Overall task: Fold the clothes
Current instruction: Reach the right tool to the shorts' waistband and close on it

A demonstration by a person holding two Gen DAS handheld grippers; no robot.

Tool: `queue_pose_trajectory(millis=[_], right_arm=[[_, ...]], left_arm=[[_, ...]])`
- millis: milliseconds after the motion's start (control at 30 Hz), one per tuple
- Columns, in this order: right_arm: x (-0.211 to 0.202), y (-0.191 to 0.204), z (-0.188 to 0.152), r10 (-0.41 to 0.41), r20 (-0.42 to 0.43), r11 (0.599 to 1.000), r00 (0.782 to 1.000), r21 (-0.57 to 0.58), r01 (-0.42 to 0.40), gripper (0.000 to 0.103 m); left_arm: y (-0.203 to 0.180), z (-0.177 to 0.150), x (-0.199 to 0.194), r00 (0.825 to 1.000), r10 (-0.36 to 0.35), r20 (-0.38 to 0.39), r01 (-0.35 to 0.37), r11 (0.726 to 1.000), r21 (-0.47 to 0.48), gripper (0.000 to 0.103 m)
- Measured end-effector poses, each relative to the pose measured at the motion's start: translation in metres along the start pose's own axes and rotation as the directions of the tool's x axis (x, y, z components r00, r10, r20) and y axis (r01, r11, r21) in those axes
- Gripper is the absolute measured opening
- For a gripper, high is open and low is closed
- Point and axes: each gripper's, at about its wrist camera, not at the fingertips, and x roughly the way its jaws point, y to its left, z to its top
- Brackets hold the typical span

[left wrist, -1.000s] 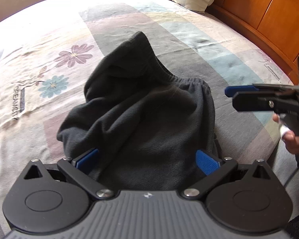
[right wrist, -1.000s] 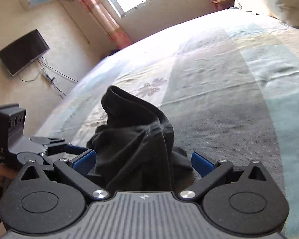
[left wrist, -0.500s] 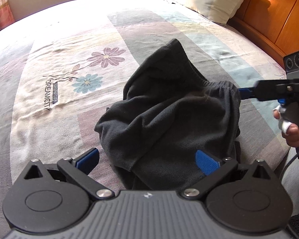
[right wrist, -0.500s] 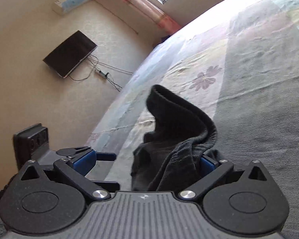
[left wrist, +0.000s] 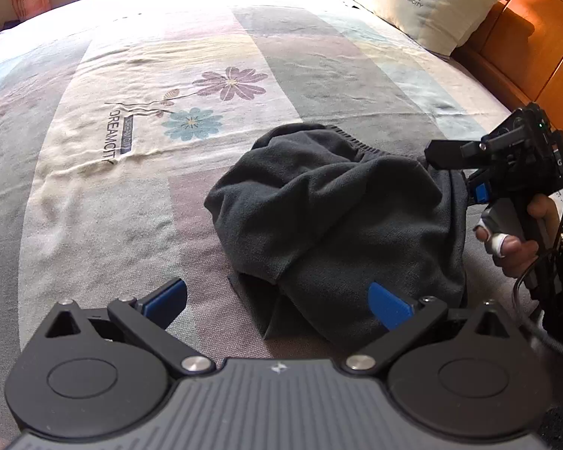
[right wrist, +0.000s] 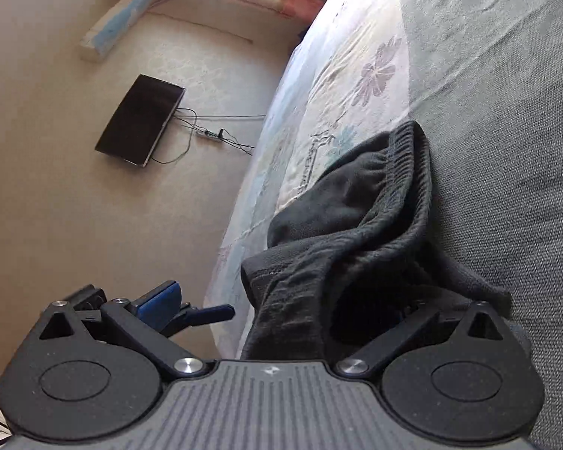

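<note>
The dark grey garment [left wrist: 341, 217] lies in a rumpled heap on the bed [left wrist: 131, 195], near the edge, with its ribbed elastic waistband [left wrist: 360, 146] turned toward the headboard side and loose flaps spilling out at the near end. It is not folded: the cloth is bunched and humped with no flat panels and no squared edges, so going by how it lies, the spreading, smoothing and folding all remain to be done. The left tool [left wrist: 277, 300] hangs just in front of the heap with its blue pads spread wide, grasping nothing; the right-hand pad sits close against the cloth. The right tool [left wrist: 465, 176], held in the person's hand [left wrist: 514, 240], is at the far side of the heap by the waistband. In its own view the waistband folds run between its spread fingers, one pad [right wrist: 161, 303] clear on the left and the other hidden under fabric, so it looks released around the cloth, not clenched on it. A pillow [left wrist: 424, 3] lies well apart at the head of the bed.
</note>
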Motion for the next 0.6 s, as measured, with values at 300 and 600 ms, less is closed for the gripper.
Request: queue_pose_trajectory(millis=[300,600], right_arm=[[-0.028,0.040,0.012,-0.006,0.091,0.999,0.996,-0.045,0.010,0.103],[-0.026,0.055,0.004,-0.093,0.042,0.993,0.995,-0.069,0.096,0.060]], left_arm=[[0.000,-0.005,-0.005,1.000,-0.018,0.019,0.018,1.000,-0.013,0.102],[0.004,-0.011,-0.011,0.997,-0.055,0.049,0.058,0.997,-0.059,0.102]])
